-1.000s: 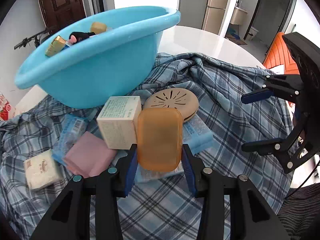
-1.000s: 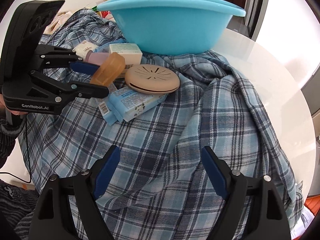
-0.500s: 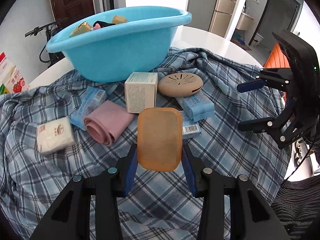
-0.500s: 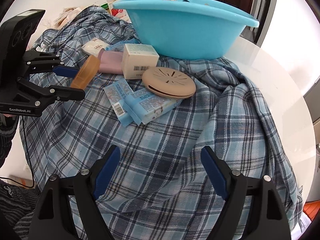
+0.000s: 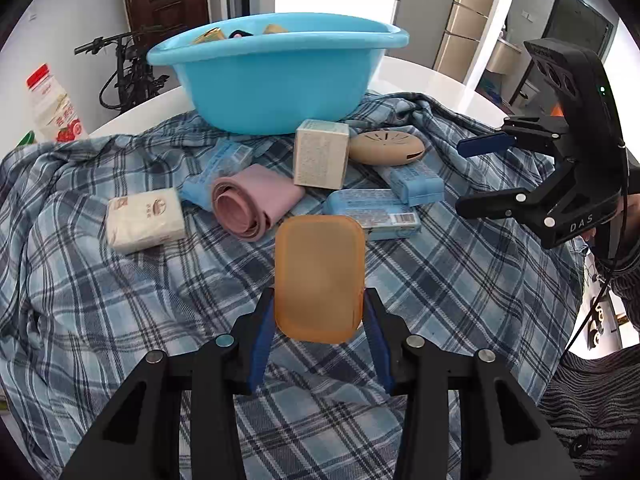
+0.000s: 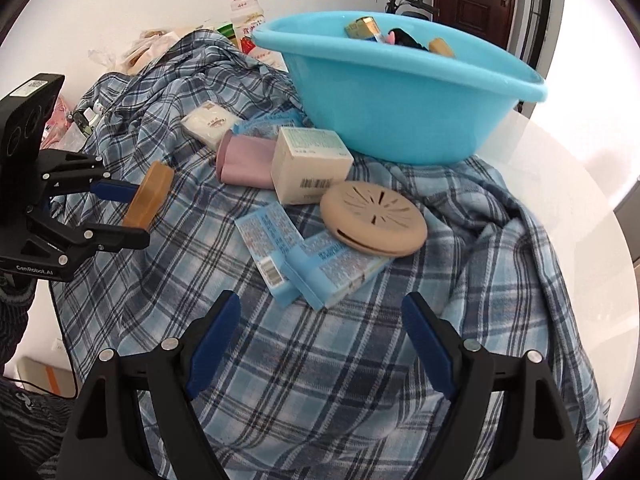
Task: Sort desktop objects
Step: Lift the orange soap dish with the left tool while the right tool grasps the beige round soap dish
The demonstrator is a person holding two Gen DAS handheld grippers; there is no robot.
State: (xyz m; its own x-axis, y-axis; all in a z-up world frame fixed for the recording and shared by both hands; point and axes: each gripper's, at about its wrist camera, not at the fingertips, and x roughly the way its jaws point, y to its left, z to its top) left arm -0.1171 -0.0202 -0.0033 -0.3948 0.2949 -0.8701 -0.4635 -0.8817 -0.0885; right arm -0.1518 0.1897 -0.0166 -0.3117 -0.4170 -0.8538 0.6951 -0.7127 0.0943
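My left gripper is shut on an orange soap box and holds it above the plaid cloth, well in front of the blue basin. The right wrist view shows the same soap box in the left gripper at the left. My right gripper is open and empty over the cloth; it also shows in the left wrist view. The basin holds several small items.
On the cloth lie a cream carton, a tan round disc, blue packets, a pink roll and a white tissue pack. A milk bottle stands at the far left. The white table edge shows at the right.
My left gripper has pulled back and away from the basin with the soap box, so the pile now lies farther ahead. My right gripper stays open.
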